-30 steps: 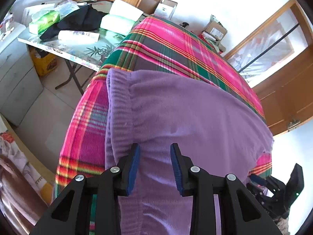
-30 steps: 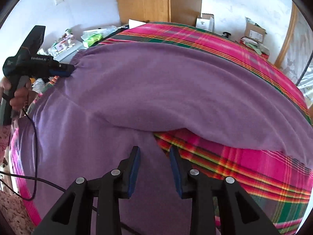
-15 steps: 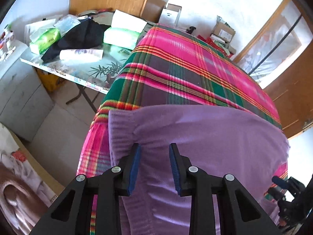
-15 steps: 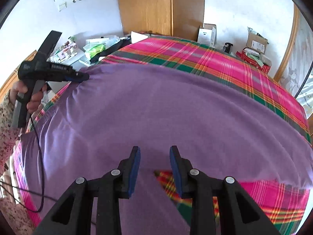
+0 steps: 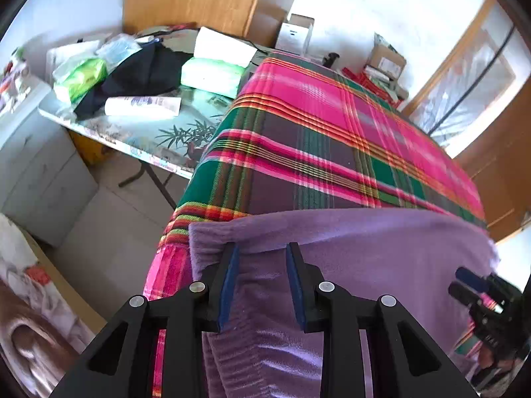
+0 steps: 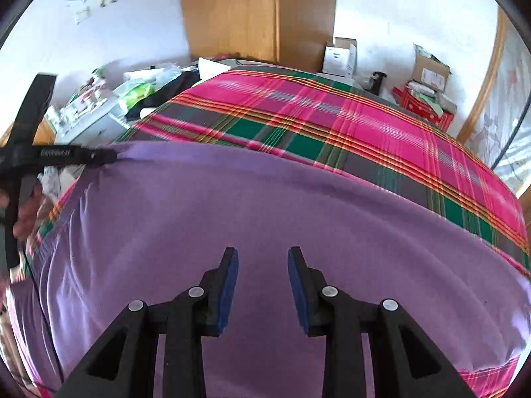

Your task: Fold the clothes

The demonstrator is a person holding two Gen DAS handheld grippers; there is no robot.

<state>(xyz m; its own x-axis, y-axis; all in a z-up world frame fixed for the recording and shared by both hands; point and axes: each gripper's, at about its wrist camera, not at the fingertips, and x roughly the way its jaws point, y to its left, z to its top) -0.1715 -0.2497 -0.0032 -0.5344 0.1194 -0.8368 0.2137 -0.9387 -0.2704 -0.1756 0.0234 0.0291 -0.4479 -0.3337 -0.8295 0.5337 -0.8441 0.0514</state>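
A purple knit garment [image 5: 381, 248] lies across the near half of a bed with a pink and green plaid cover [image 5: 315, 139]. My left gripper [image 5: 262, 248] is shut on the garment's left edge by the ribbed hem, which hangs below the pads. In the right wrist view the garment [image 6: 265, 199] is stretched taut from the left gripper [image 6: 109, 156] at its far left corner. My right gripper [image 6: 262, 252] holds the fabric at the right end, with cloth filling the space between its fingers. It also shows small in the left wrist view as the right gripper [image 5: 464, 282].
A cluttered side table [image 5: 139, 132] stands left of the bed with a black cloth [image 5: 142, 73], a white tube [image 5: 142, 105] and packets. A grey cabinet [image 5: 33, 172] is nearer left. A wooden wardrobe [image 6: 252, 13] and cardboard boxes [image 6: 341, 56] line the far wall.
Both grippers have drawn the garment's far edge back toward the near side of the bed. Much more plaid cover now shows beyond it.
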